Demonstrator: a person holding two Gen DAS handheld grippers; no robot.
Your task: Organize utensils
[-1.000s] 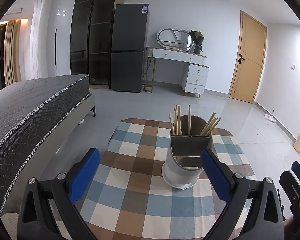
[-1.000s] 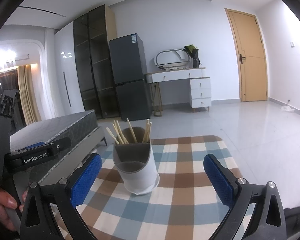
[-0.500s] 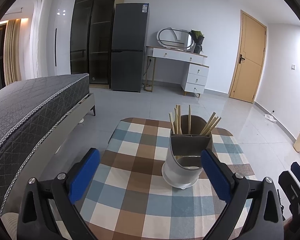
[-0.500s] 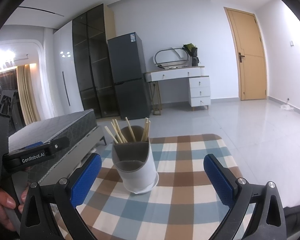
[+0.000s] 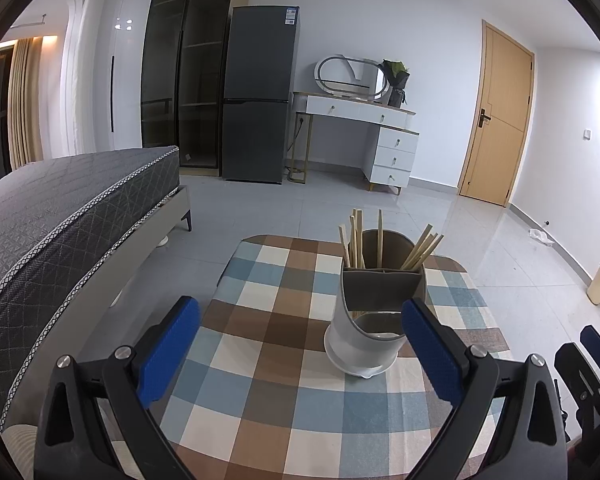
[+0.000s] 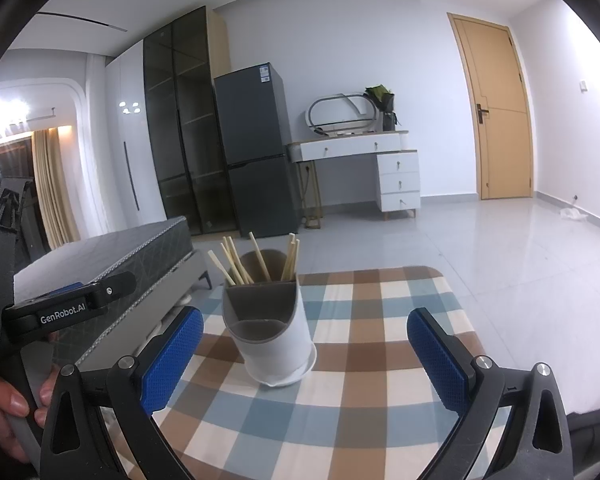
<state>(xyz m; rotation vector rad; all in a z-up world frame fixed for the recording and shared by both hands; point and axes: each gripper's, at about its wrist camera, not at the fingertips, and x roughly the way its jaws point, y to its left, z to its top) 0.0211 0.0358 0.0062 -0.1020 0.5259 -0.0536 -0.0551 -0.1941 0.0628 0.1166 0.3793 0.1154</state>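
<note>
A white and grey utensil holder (image 5: 374, 312) (image 6: 270, 336) stands on its drip saucer on the checked tablecloth (image 5: 276, 344) (image 6: 360, 360). Several wooden chopsticks (image 5: 422, 246) (image 6: 236, 262) stick up from its taller rear compartment; the lower front compartment looks empty. My left gripper (image 5: 300, 348) hovers open above the near part of the table, the holder just inside its right finger. My right gripper (image 6: 306, 356) is open too, with the holder between its fingers but farther off. Neither holds anything.
A grey bed (image 5: 60, 216) runs along the table's left side. A hand (image 6: 8, 408) holds the left gripper's body at the left edge of the right wrist view. Fridge (image 5: 260, 96), white dresser (image 5: 360, 136) and wooden door (image 5: 496, 116) stand at the far walls across tiled floor.
Both views shifted only slightly; the right wrist view dipped a little. The holder and chopsticks have not moved, and both grippers stay open.
</note>
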